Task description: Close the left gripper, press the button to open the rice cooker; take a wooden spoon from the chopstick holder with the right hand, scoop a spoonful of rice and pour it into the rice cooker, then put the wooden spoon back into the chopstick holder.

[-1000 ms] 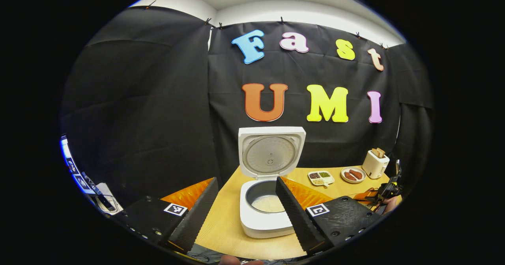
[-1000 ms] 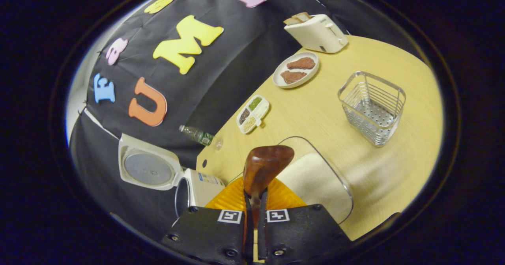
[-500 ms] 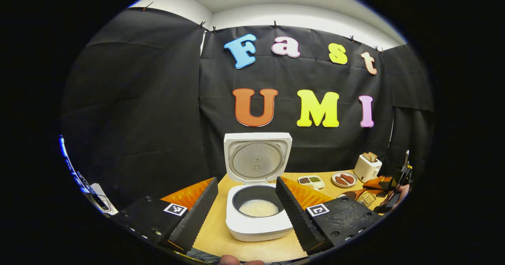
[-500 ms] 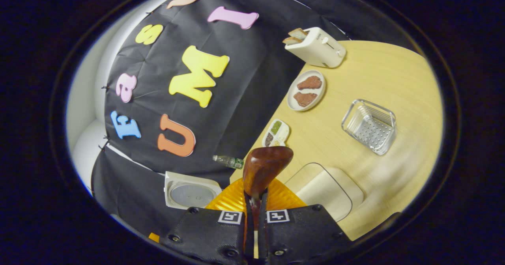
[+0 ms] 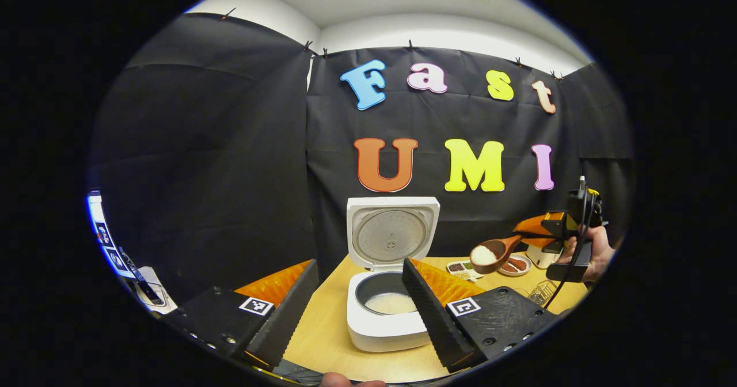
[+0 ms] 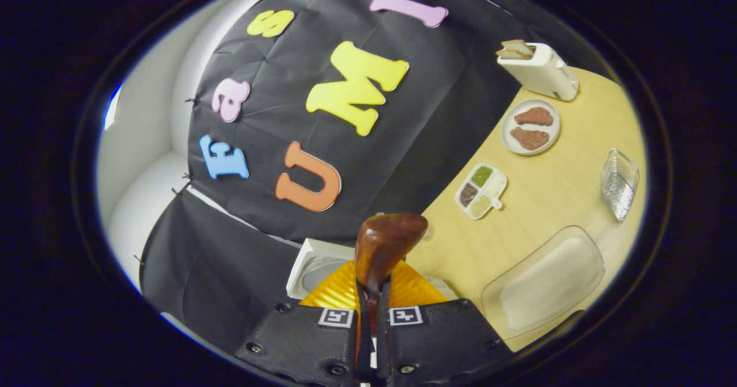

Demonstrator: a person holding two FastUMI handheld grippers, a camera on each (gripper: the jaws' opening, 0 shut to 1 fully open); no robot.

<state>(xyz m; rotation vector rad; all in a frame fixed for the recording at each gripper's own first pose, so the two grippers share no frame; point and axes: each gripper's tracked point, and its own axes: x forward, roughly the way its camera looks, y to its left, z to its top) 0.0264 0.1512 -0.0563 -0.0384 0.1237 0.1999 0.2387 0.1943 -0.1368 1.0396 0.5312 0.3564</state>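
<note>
The white square rice cooker (image 5: pixel 384 300) stood open near the worktop (image 5: pixel 328 341) edge. The left hand-held gripper (image 5: pixel 360 303) gaped apart; the right hand-held gripper (image 6: pixel 373 295), raised high, pinched the brown wooden spoon (image 6: pixel 384 246).

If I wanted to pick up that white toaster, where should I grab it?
Grip the toaster across its two long flat sides, coming from above. It stands upright near the table's back edge; bread slices poke from the top, so close the tool below them.

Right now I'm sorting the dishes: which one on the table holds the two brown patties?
The round white plate beside the toaster; the divided tray holds small grain portions instead.
</note>
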